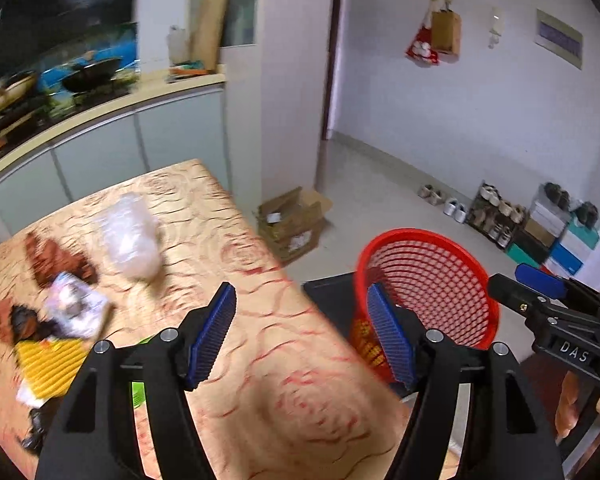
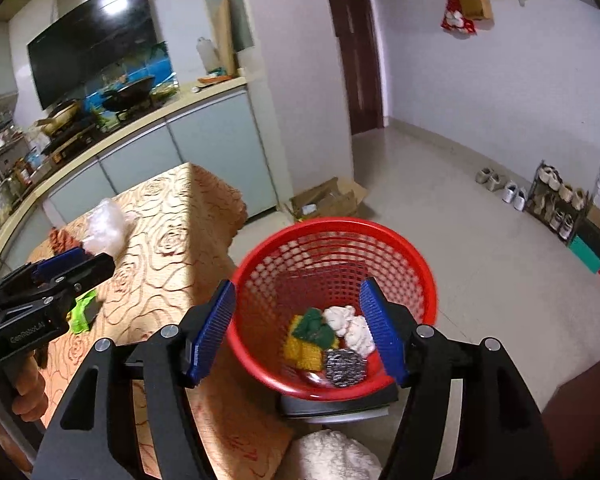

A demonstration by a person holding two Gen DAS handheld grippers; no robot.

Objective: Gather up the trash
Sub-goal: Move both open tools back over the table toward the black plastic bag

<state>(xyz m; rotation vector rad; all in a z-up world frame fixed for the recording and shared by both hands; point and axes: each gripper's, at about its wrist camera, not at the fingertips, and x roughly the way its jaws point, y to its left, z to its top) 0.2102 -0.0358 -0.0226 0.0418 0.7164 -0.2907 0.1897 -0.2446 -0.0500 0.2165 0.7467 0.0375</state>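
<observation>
A red mesh basket (image 2: 400, 236) stands beside the table's right edge; inside lie a yellow sponge (image 2: 300, 350), a green scrap (image 2: 314, 326), white crumpled paper (image 2: 354, 326) and a steel scourer (image 2: 344, 368). My right gripper (image 2: 300, 330) hangs open over the basket with nothing between its blue pads. My left gripper (image 1: 304, 334) is open and empty over the table edge, the basket (image 1: 428, 276) to its right. On the table lie a clear plastic bag (image 1: 130, 234), a brown wrapper (image 1: 56, 258), a printed packet (image 1: 76, 310) and a yellow ribbed piece (image 1: 48, 366).
The patterned tablecloth (image 1: 260, 368) covers the table. A kitchen counter (image 1: 112, 108) with pans runs behind it. An open cardboard box (image 1: 296, 220) sits on the floor, shoe racks (image 1: 512, 220) line the far wall. A white fluffy item (image 2: 328, 458) lies below the basket.
</observation>
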